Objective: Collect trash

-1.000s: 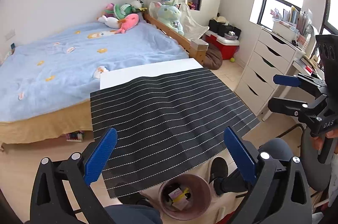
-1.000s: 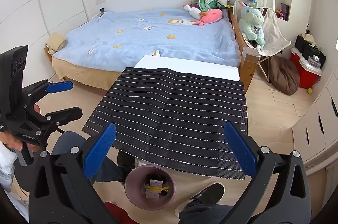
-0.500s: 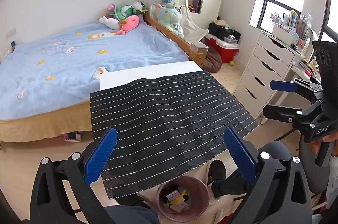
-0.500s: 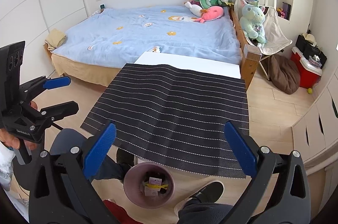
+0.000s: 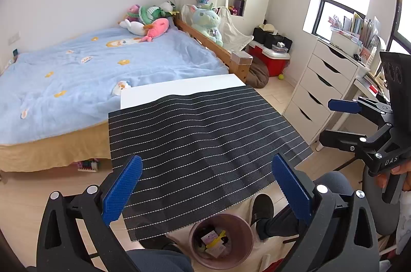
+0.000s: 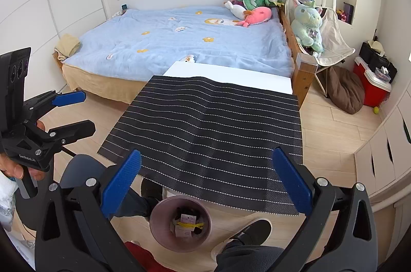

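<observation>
Two empty tongs, jaws wide, level above striped mat.

Your legs mostly hidden under striped mat; only shoe and trouser part show. Mat covers most of white table; table legs out of sight. Pink bin rim partly behind mat edge in right wrist view; contents a jumble, single pieces too small to tell. Your right hand cut by left wrist frame edge; your left hand likewise cut in right wrist view. Items under bed unreadable.
</observation>
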The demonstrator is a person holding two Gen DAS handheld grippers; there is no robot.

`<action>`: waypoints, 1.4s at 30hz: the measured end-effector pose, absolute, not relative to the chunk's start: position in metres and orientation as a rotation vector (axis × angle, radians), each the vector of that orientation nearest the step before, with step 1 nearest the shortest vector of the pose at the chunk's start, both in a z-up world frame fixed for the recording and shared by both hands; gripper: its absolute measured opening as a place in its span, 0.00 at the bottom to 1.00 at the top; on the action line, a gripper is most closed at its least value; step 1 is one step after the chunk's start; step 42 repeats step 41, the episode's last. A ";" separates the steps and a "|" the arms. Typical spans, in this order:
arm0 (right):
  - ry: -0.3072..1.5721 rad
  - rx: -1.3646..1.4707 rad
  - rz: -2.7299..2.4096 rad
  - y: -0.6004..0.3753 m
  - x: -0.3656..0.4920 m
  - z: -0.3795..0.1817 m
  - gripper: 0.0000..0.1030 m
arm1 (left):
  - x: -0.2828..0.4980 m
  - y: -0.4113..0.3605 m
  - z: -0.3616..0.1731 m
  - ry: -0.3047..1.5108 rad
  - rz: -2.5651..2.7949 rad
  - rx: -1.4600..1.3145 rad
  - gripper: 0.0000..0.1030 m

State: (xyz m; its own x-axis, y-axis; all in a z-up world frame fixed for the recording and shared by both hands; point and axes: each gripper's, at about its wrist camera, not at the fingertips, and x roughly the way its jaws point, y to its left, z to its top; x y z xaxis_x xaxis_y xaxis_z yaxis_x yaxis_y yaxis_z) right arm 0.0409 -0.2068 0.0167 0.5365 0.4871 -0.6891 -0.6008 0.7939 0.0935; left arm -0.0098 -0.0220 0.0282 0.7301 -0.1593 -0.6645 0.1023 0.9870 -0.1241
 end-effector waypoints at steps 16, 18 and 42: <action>0.776 -0.160 0.648 -0.210 0.038 0.008 0.97 | -0.007 -0.025 0.025 0.747 -0.151 -0.083 0.94; 0.776 -0.161 0.648 -0.211 0.037 0.007 0.97 | -0.007 -0.026 0.024 0.748 -0.152 -0.085 0.94; 0.778 -0.161 0.647 -0.213 0.036 0.007 0.97 | -0.007 -0.032 0.020 0.761 -0.167 -0.050 0.94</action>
